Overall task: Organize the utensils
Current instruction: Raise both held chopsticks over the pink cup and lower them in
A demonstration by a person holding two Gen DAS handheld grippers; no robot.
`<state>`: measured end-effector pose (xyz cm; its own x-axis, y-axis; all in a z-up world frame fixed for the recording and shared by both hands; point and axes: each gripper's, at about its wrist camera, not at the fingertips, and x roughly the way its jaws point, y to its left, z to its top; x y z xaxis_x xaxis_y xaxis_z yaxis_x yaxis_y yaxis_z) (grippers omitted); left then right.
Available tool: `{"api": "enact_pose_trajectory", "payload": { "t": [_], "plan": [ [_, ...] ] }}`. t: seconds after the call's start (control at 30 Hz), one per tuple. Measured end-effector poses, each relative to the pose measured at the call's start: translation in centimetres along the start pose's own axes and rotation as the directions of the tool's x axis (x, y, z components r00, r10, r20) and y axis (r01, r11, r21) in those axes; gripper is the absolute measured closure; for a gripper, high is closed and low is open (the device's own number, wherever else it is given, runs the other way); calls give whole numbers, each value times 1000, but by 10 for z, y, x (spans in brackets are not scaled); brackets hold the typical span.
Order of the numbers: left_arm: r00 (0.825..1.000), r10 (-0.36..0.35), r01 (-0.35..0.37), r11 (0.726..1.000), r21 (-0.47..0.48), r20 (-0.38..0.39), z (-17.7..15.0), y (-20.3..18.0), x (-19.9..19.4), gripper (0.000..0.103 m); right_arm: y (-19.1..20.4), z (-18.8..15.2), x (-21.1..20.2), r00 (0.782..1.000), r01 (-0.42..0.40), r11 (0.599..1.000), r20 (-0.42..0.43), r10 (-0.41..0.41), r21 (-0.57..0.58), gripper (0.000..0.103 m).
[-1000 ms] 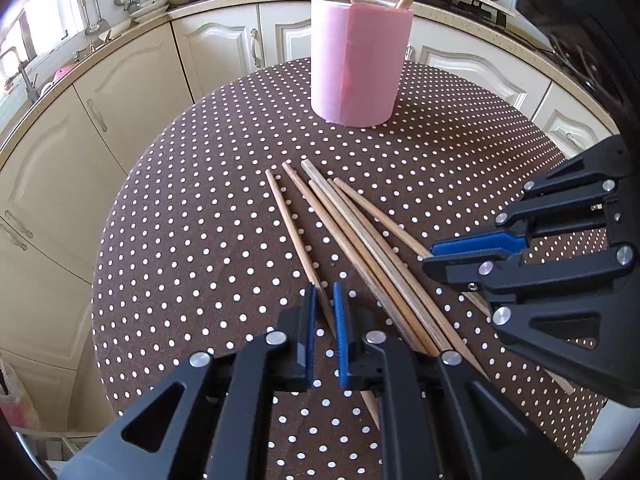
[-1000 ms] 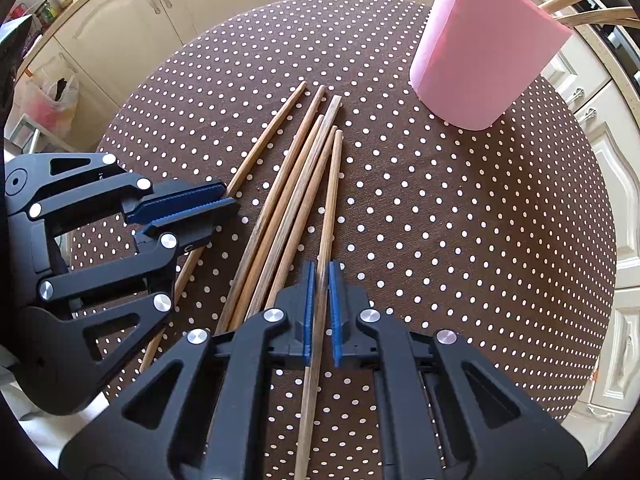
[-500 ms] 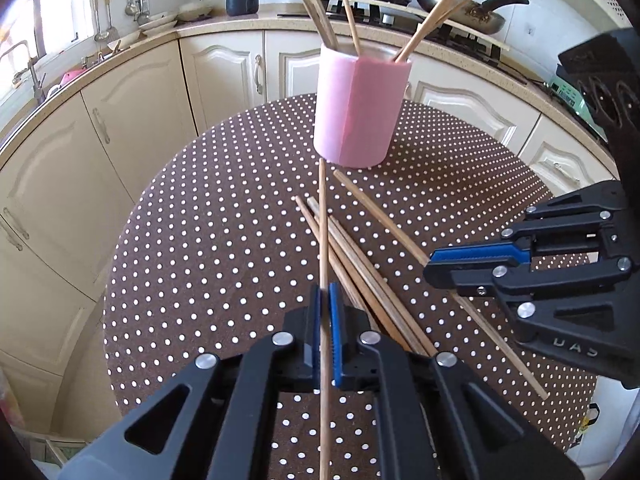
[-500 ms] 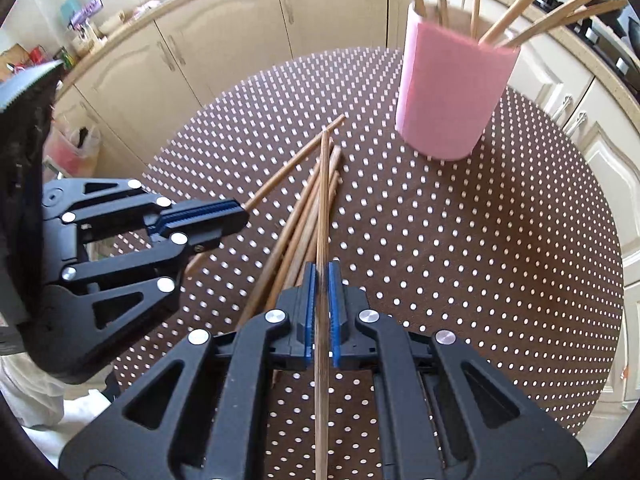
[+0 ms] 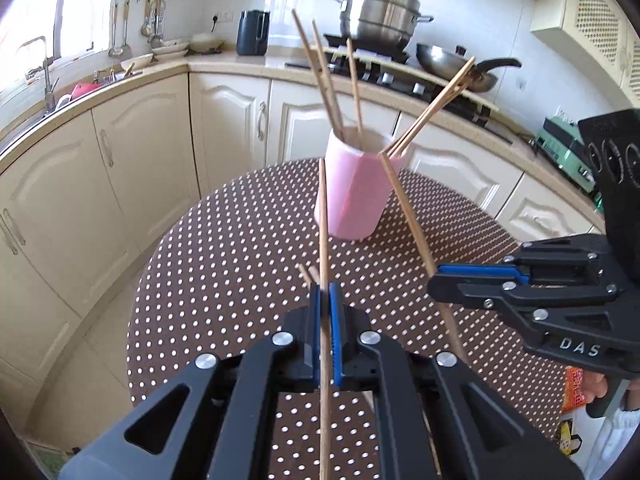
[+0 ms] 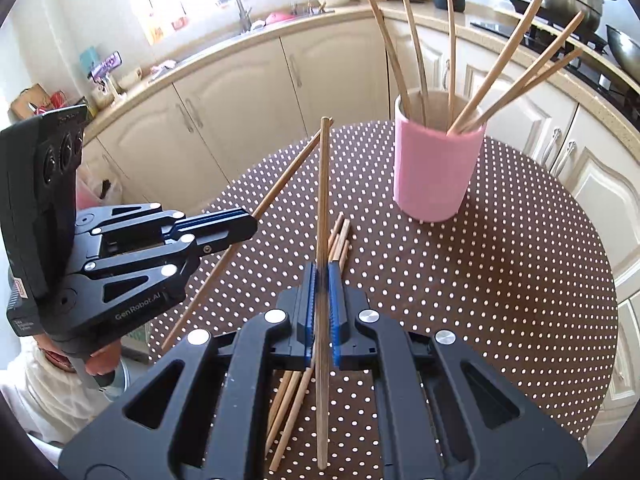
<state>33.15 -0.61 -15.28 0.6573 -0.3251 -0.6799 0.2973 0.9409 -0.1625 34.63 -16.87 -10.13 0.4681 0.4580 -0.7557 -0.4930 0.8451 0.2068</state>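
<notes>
Both grippers (image 5: pixel 325 300) (image 6: pixel 321 280) lifted, each pinching a chopstick (image 5: pixel 323 220) (image 6: pixel 322 200).

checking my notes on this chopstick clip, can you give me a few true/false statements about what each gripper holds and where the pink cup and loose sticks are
1. The left gripper is shut on a chopstick. True.
2. The right gripper is open and empty. False: it is shut on another chopstick.
3. The pink cup lies on its side. False: it stands upright on the dotted table.
4. Chopsticks already stand in the cup. True.
5. Loose chopsticks lie on the table. True.
</notes>
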Motion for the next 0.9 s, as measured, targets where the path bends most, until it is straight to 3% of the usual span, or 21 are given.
{"api": "enact_pose_trajectory", "payload": {
  "t": [0.27,0.43,0.67,0.9],
  "plan": [
    [987,-71,73,997,-13,143,18,-14,-24,98,-13,-2,-42,993,-37,999,115,33,30,96],
    [963,-114,117,993,1,244,32,-25,-29,98,-18,6,-60,981,-48,998,190,39,39,96],
    [887,-135,127,991,47,442,60,-46,-30,98,-32,25,-88,956,-53,997,291,35,53,96],
    [794,-69,56,998,41,604,93,-55,-17,98,-40,67,-105,924,-21,999,382,0,49,96]
  ]
}}
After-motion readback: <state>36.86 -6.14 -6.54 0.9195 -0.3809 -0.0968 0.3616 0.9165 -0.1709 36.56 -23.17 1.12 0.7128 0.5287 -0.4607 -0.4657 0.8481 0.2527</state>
